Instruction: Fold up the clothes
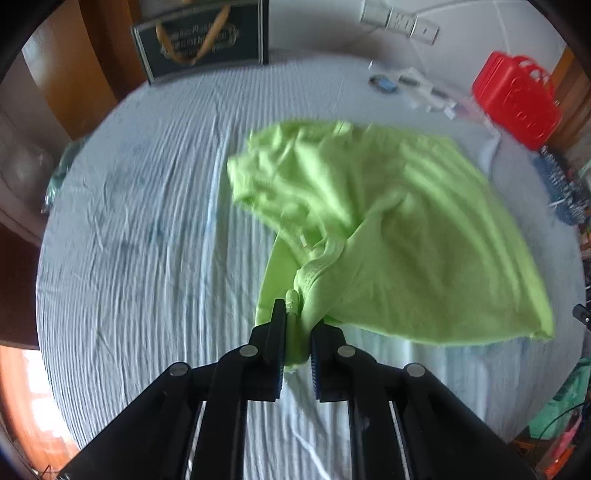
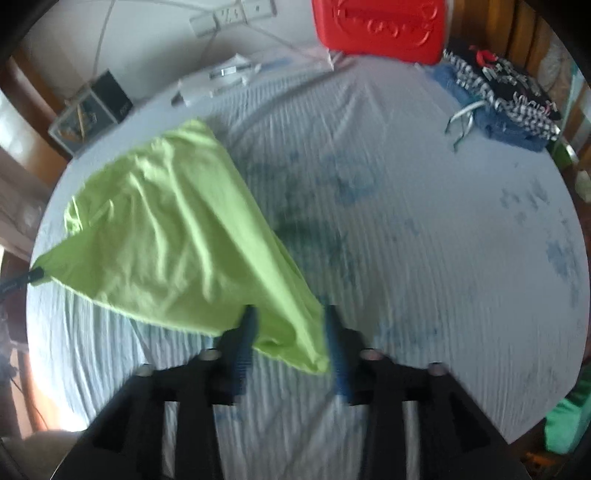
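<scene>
A lime green shirt [image 1: 406, 229] is partly lifted over the pale striped bed sheet [image 1: 147, 240]. My left gripper [image 1: 299, 321] is shut on a bunched ribbed edge of it, and the cloth fans away to the right. In the right wrist view the same shirt [image 2: 166, 229] stretches from the left gripper's tip [image 2: 35, 275] at the far left down to a corner lying between my right gripper's [image 2: 290, 312] fingers. The right jaws stand wide apart, open, with that corner loose in the gap. Both views are motion-blurred.
A red case [image 2: 376, 26] stands at the bed's far edge, with small white items [image 2: 229, 81] beside it. A dark box [image 1: 199, 37] sits at the far left corner. Folded dark and blue clothes [image 2: 506, 107] are piled at the far right. The sheet [image 2: 424, 240] stretches bare beyond the shirt.
</scene>
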A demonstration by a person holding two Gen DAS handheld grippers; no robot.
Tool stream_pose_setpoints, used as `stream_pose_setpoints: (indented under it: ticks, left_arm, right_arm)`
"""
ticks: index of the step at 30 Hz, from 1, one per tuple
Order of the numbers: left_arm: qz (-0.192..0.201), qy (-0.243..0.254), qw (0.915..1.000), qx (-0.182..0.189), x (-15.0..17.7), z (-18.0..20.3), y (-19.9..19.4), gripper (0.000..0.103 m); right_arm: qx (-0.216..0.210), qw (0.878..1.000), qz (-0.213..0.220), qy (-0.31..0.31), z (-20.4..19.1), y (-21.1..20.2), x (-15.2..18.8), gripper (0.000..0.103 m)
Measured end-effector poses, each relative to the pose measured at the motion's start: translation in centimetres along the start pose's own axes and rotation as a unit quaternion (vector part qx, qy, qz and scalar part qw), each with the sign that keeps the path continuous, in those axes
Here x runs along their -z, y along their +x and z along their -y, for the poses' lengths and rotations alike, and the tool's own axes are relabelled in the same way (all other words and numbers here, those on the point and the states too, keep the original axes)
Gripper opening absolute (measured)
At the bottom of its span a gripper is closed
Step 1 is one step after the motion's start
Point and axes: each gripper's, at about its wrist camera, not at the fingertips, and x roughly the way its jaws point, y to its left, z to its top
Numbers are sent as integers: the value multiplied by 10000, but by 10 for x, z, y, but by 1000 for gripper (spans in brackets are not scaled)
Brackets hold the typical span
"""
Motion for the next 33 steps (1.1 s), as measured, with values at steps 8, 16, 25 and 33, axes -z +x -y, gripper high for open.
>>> stream_pose_setpoints:
  ticks: [8, 16, 25, 33]
  left_arm:
    - [-131, 59, 9999, -42, 3, -6, -10, 39]
    - [-266, -199, 9994, 87, 4, -17, -3, 71]
    - [-432, -337, 9984, -120, -20, 14, 81, 71]
    - [-611, -134, 9977, -242, -16, 29, 115, 83]
  right_arm:
    - [-231, 9993, -29, -304, -26, 21, -9, 89]
    - [-452, 9970, -468, -419, -40, 67, 0, 88]
    - [-409, 9974, -462, -383, -47, 98, -3, 85]
    - [-189, 9967, -638, -462, -50, 110, 1, 86]
